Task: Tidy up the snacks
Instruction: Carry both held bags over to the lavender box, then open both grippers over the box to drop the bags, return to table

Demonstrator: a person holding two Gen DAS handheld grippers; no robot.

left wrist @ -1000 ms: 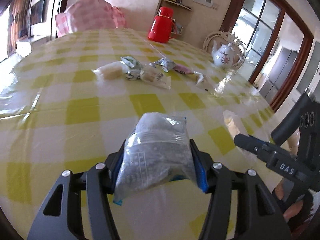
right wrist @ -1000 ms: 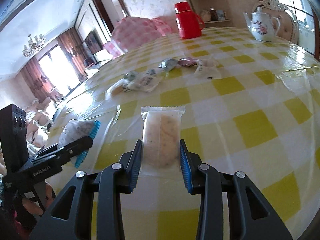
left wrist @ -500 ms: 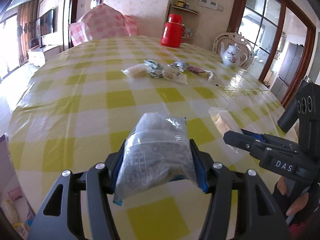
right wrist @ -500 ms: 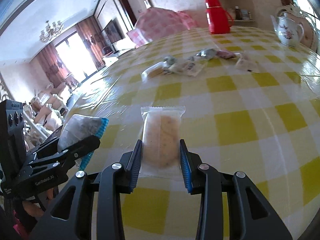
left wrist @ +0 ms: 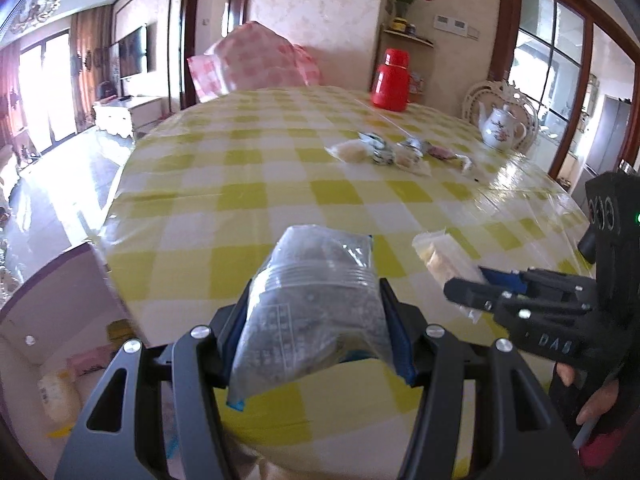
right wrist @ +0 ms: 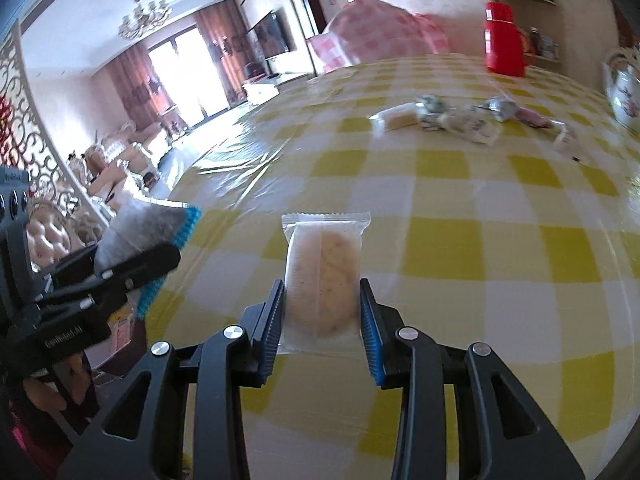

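My left gripper (left wrist: 316, 320) is shut on a grey snack bag with a blue edge (left wrist: 316, 304), held above the table's near edge. It also shows in the right wrist view (right wrist: 140, 228). My right gripper (right wrist: 322, 300) is shut on a clear-wrapped biscuit pack (right wrist: 324, 268), held over the yellow checked tablecloth (right wrist: 440, 208). That pack shows in the left wrist view (left wrist: 444, 260), to the right of the grey bag. A cluster of several loose snacks (left wrist: 396, 152) lies far out on the table (right wrist: 452, 120).
A red thermos (left wrist: 390, 80) and a white teapot (left wrist: 502, 130) stand at the table's far side. A pink checked chair cover (left wrist: 252, 64) is behind the table. An open white box with snack packs (left wrist: 60, 360) sits below the table edge at left.
Both grippers have pulled back from the snack cluster toward the table's near-left edge, each still holding its snack. The box at the left has come into view.
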